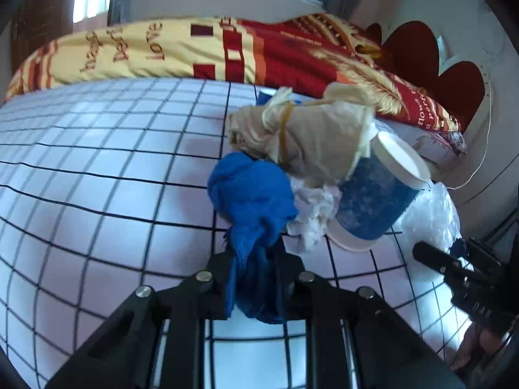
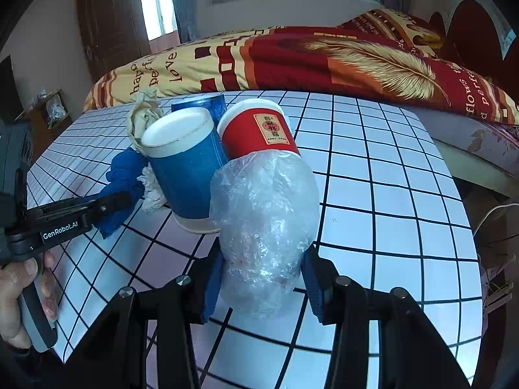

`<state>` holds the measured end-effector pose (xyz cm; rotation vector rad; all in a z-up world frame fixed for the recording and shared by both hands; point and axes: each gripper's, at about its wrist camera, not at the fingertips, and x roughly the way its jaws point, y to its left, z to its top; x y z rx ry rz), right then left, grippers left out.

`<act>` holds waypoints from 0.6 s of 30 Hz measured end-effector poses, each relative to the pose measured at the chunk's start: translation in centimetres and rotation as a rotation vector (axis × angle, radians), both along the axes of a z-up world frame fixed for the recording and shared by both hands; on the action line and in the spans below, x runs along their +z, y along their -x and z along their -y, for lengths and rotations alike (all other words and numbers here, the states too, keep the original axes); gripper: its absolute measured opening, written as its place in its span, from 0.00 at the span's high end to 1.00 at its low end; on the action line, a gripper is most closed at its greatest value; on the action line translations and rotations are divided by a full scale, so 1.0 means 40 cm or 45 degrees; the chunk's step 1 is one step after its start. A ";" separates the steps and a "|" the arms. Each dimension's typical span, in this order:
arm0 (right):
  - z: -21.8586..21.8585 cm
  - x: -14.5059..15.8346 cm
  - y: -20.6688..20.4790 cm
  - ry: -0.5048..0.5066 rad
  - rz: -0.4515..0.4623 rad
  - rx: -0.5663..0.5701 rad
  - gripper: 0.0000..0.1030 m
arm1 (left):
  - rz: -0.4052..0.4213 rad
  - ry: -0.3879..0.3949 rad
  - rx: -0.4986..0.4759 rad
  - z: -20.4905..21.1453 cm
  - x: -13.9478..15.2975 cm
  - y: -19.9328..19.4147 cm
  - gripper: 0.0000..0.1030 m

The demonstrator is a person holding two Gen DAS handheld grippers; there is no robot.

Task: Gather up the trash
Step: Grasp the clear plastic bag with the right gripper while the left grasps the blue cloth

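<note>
A pile of trash lies on the grid-patterned table [image 1: 97,175]. My left gripper [image 1: 256,278] is shut on a blue cloth [image 1: 253,201], also in the right wrist view [image 2: 125,175]. Beside the cloth are a beige bundle tied with a rubber band [image 1: 308,136], white crumpled tissue [image 1: 311,217] and a tipped blue paper cup [image 1: 376,201] [image 2: 188,168]. My right gripper [image 2: 262,278] is shut on a crumpled clear plastic bag [image 2: 266,220] [image 1: 431,214]. A red paper cup [image 2: 259,129] and a second blue cup [image 2: 204,103] lie behind.
A bed with a red and yellow blanket [image 2: 324,61] runs along the table's far edge. The table's right edge [image 2: 467,227] drops off to cables and floor. A wooden door [image 2: 110,22] and a window stand behind.
</note>
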<state>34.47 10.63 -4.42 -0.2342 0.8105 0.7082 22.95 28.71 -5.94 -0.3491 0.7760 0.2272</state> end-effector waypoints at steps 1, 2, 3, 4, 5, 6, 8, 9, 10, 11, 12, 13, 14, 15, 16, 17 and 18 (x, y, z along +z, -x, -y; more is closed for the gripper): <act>0.008 0.004 0.005 -0.006 0.005 -0.002 0.55 | 0.023 -0.010 -0.002 0.006 0.007 0.021 0.84; 0.016 0.008 0.011 -0.013 0.009 -0.005 0.55 | 0.035 -0.025 0.002 0.009 0.013 0.031 0.84; 0.024 0.011 0.018 -0.019 0.013 -0.007 0.55 | 0.045 -0.043 0.002 0.017 0.019 0.047 0.84; 0.034 0.015 0.026 -0.023 0.020 -0.010 0.55 | 0.052 -0.054 -0.002 0.022 0.022 0.057 0.85; 0.041 0.019 0.031 -0.025 0.025 -0.013 0.55 | 0.063 -0.068 -0.004 0.030 0.027 0.073 0.85; 0.049 0.022 0.037 -0.026 0.029 -0.017 0.55 | 0.068 -0.079 -0.004 0.036 0.031 0.083 0.85; 0.068 0.027 0.050 -0.029 0.032 -0.025 0.55 | 0.074 -0.085 -0.005 0.040 0.035 0.102 0.86; 0.078 0.030 0.056 -0.031 0.034 -0.028 0.55 | 0.074 -0.086 -0.004 0.042 0.034 0.109 0.86; 0.091 0.033 0.066 -0.032 0.038 -0.034 0.55 | 0.070 -0.090 -0.005 0.046 0.033 0.115 0.86; 0.098 0.035 0.071 -0.031 0.041 -0.038 0.55 | 0.063 -0.092 -0.006 0.047 0.032 0.117 0.86; 0.111 0.038 0.079 -0.031 0.043 -0.045 0.55 | 0.060 -0.088 -0.008 0.047 0.031 0.120 0.86; 0.126 0.042 0.088 -0.033 0.047 -0.053 0.55 | 0.062 -0.087 -0.012 0.051 0.033 0.129 0.86; 0.138 0.045 0.095 -0.035 0.050 -0.060 0.55 | 0.066 -0.097 -0.013 0.057 0.038 0.139 0.86; 0.151 0.048 0.102 -0.037 0.052 -0.067 0.55 | 0.072 -0.103 -0.011 0.062 0.042 0.151 0.86; 0.168 0.052 0.111 -0.037 0.054 -0.077 0.55 | 0.070 -0.091 -0.004 0.063 0.041 0.161 0.86; 0.180 0.054 0.117 -0.038 0.055 -0.083 0.55 | 0.069 -0.082 -0.004 0.068 0.041 0.168 0.86; 0.195 0.057 0.125 -0.036 0.059 -0.089 0.55 | 0.069 -0.080 -0.012 0.074 0.042 0.175 0.86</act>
